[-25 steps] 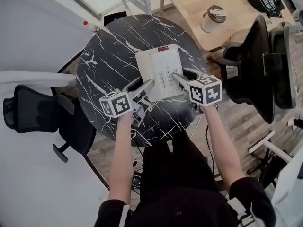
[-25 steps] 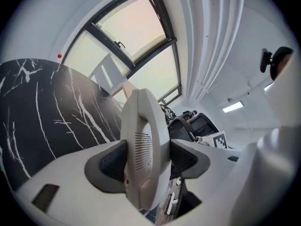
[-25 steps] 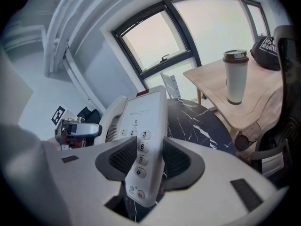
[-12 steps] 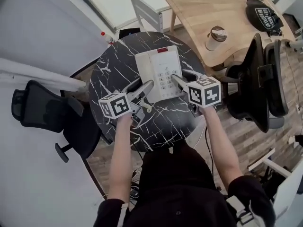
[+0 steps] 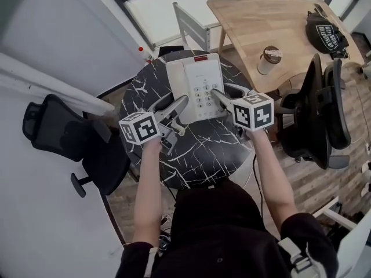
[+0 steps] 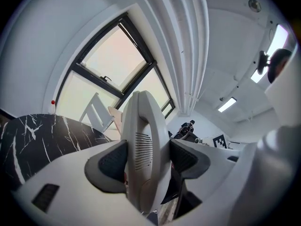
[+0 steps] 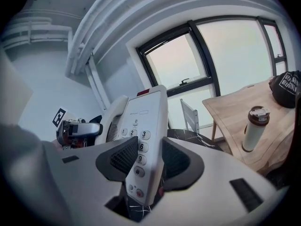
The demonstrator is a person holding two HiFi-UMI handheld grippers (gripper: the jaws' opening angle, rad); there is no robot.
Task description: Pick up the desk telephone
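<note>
1. Head view, count: one desk telephone (image 5: 196, 77), two tongs, one round black marble counter (image 5: 200, 155), one wooden counter (image 5: 261, 22), one lidded cup (image 5: 269, 59), one black cap (image 5: 326, 33).
2. Seating: one black office chair (image 5: 58, 132) well out beyond the left tongs (image 5: 174, 104). More black seating (image 5: 322, 109) is beyond the right tongs (image 5: 223, 92); its number is unclear.
3. Telephone position: it spans between the two tongs, one at each near side, raised above the marble counter.
4. Left tongs: in the left gripper view both pads are clamped on the handset side of the telephone (image 6: 146, 145), which stands on edge between the jaws (image 6: 148, 159).
5. Right tongs: in the right gripper view the jaws (image 7: 143, 161) are closing, with both pads on the keypad edge of the telephone (image 7: 141, 121).
6. Appearance: white body, handset with a slotted grille on the left-tongs side, round grey keys, a red strip on the edge far from the tongs, and a small red button at the near end.
7. Writing: keys 1, 2, 3, 6, 9 and # are readable. The small label above the keypad is illegible, as is the white print on the cap. Each tongs cube carries black-and-white square markers.
</note>
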